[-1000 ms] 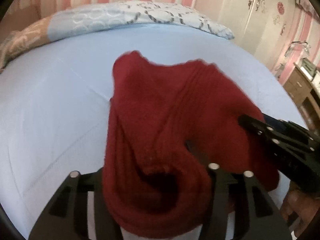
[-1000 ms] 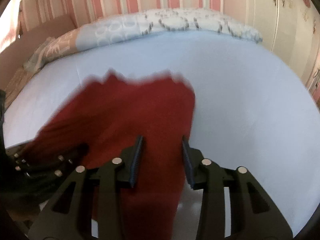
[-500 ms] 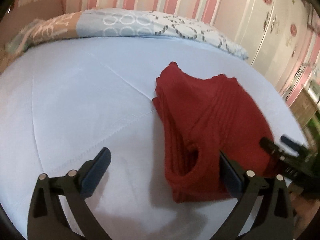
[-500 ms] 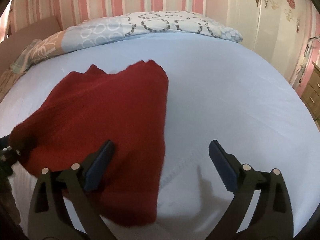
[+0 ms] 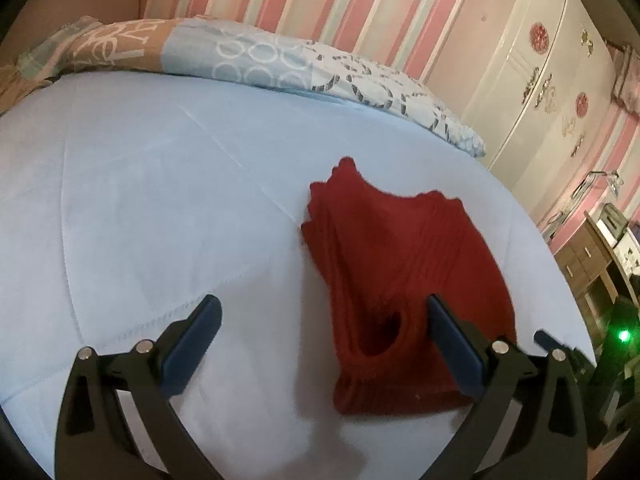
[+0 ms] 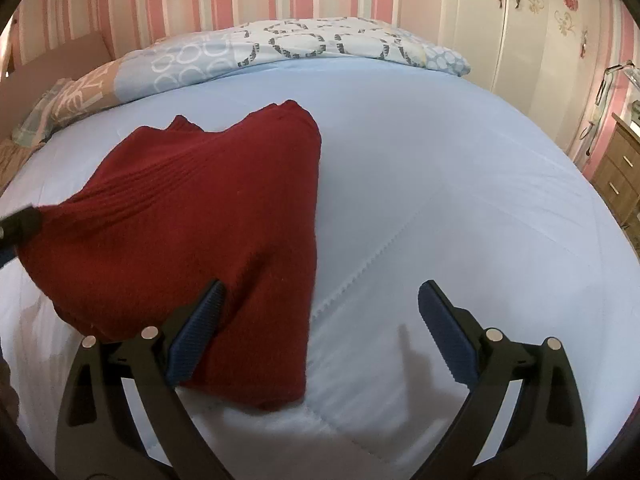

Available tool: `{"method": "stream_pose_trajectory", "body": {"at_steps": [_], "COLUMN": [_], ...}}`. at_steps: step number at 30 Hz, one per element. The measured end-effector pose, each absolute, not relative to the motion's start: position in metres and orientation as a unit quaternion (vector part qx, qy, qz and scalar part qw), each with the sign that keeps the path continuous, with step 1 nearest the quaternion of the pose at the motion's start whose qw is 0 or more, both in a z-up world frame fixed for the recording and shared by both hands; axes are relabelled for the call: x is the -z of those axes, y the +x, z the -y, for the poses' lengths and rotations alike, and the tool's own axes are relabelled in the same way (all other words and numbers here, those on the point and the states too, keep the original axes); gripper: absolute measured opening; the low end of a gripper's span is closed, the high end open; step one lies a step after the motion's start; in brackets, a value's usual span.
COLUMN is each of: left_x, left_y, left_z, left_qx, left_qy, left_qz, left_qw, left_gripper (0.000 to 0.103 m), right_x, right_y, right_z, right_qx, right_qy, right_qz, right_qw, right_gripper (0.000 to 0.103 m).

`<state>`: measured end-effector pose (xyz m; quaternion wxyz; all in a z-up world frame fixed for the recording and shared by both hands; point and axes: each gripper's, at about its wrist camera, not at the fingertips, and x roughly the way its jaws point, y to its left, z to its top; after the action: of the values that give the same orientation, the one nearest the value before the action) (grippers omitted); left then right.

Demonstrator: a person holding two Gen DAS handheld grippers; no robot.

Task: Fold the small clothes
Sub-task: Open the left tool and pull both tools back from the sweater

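Observation:
A dark red knitted garment lies folded and flat on the light blue bed sheet. My left gripper stands open over its near left edge, and only the right finger is above the knit. In the right wrist view the garment fills the left half. My right gripper is open too, its left finger over the garment's near right corner and its right finger over bare sheet. No pad presses on the cloth. Each view shows the other gripper's tip at its edge.
A patterned blue and tan quilt lies across the head of the bed, against a pink striped wall. A white wardrobe and wooden drawers stand to the right. The bed's near edge is just below the grippers.
Both grippers have opened wide and let go of the red garment, which now rests flat on the sheet. The left gripper has drawn away to the left, the right one slightly to the right.

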<state>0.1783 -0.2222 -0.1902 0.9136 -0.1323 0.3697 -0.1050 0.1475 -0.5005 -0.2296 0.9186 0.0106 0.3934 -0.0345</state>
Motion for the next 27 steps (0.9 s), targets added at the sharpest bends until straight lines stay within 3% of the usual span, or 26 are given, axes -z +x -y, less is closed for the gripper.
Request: {"method": "stream_pose_trajectory", "body": {"at_steps": [4, 9, 16, 22, 27], "left_x": [0.189, 0.233, 0.245, 0.217, 0.186], "left_y": [0.184, 0.194, 0.186, 0.17, 0.151], "left_z": [0.226, 0.231, 0.232, 0.219, 0.201], "left_qx": [0.101, 0.069, 0.076, 0.113, 0.117], "left_qy": [-0.121, -0.077, -0.06, -0.044, 0.031], "left_qz": [-0.368, -0.442, -0.434, -0.407, -0.36], "left_qw": [0.916, 0.891, 0.896, 0.905, 0.925], "left_gripper": [0.101, 0.102, 0.102, 0.101, 0.101], "right_x": [0.231, 0.235, 0.241, 0.225, 0.189], "right_y": [0.148, 0.149, 0.147, 0.14, 0.127], "right_z": [0.502, 0.504, 0.506, 0.501, 0.465], "right_qx": [0.034, 0.031, 0.031, 0.042, 0.045], "right_qy": [0.014, 0.018, 0.013, 0.026, 0.011], "right_qz": [-0.395, -0.399, -0.397, -0.394, -0.384], "right_qw": [0.918, 0.916, 0.917, 0.918, 0.922], "right_gripper": [0.096, 0.099, 0.1, 0.1, 0.1]}}
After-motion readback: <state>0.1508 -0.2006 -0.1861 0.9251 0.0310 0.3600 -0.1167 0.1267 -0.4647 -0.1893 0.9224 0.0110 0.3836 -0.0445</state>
